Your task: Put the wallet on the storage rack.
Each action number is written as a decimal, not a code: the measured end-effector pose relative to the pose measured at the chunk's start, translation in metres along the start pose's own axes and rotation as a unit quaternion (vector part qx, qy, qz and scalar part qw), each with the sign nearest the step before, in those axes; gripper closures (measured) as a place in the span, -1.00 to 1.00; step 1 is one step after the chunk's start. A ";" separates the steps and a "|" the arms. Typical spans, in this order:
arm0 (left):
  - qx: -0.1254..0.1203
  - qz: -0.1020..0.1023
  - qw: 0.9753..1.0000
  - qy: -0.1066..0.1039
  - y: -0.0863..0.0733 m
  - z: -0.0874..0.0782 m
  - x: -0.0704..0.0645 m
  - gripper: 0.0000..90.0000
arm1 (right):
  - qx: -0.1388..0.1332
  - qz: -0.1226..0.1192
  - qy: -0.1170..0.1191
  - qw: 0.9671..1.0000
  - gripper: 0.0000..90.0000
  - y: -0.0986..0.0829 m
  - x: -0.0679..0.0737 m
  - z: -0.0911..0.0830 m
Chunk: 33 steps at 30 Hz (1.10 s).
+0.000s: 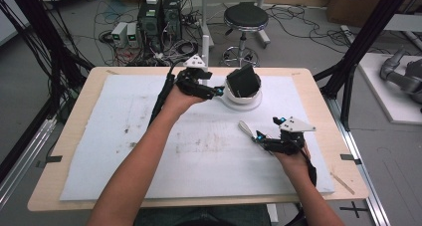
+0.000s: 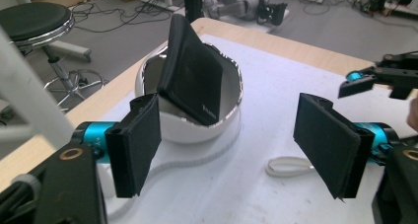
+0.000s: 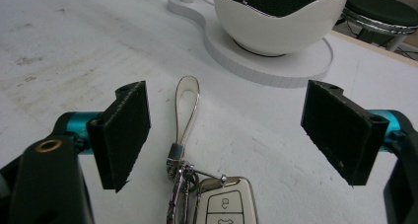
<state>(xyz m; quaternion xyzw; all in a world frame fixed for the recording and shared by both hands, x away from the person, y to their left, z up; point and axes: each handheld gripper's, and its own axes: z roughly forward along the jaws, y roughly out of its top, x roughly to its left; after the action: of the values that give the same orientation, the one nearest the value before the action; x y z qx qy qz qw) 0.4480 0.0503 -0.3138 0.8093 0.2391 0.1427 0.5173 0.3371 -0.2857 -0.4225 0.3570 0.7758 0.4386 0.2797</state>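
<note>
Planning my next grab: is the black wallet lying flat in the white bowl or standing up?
Standing, tilted. The black wallet rests on edge inside the white bowl, leaning, its upper part rising above the rim.

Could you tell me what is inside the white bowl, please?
A black wallet stands tilted in the bowl, its top above the rim. Its lower end and the bowl's bottom are hidden by the wall.

One white bowl (image 1: 243, 97), one black wallet (image 1: 243, 80), one car key (image 3: 227, 204), two grippers.
</note>
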 end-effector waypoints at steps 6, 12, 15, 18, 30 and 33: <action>-0.015 -0.016 1.000 0.009 -0.028 -0.031 0.004 -0.44 | 0.001 0.000 -0.001 1.000 -0.58 0.000 0.000 0.000; -0.031 -0.028 0.998 0.037 -0.049 -0.066 0.004 -0.45 | 0.007 -0.001 -0.001 1.000 -0.58 0.000 0.001 0.001; -0.037 -0.029 0.998 0.045 -0.061 -0.088 0.004 -0.46 | 0.003 0.000 -0.003 1.000 -0.58 0.001 0.001 0.001; -0.043 -0.037 0.997 0.050 -0.069 -0.100 0.003 -0.47 | 0.006 -0.001 -0.003 1.000 -0.58 0.001 0.000 0.002; -0.039 -0.044 0.996 0.062 -0.102 -0.123 -0.002 -0.50 | 0.011 -0.002 -0.003 1.000 -0.58 0.001 0.001 0.005; -0.032 -0.045 0.996 0.068 -0.110 -0.124 -0.003 -0.51 | 0.011 -0.006 -0.002 1.000 -0.58 0.001 0.002 0.006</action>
<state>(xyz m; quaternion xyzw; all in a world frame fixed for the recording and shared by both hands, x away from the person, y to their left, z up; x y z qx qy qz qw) 0.3602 0.1829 -0.3612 0.7692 0.3055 0.1814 0.5312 0.3406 -0.2814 -0.4247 0.3568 0.7822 0.4274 0.2796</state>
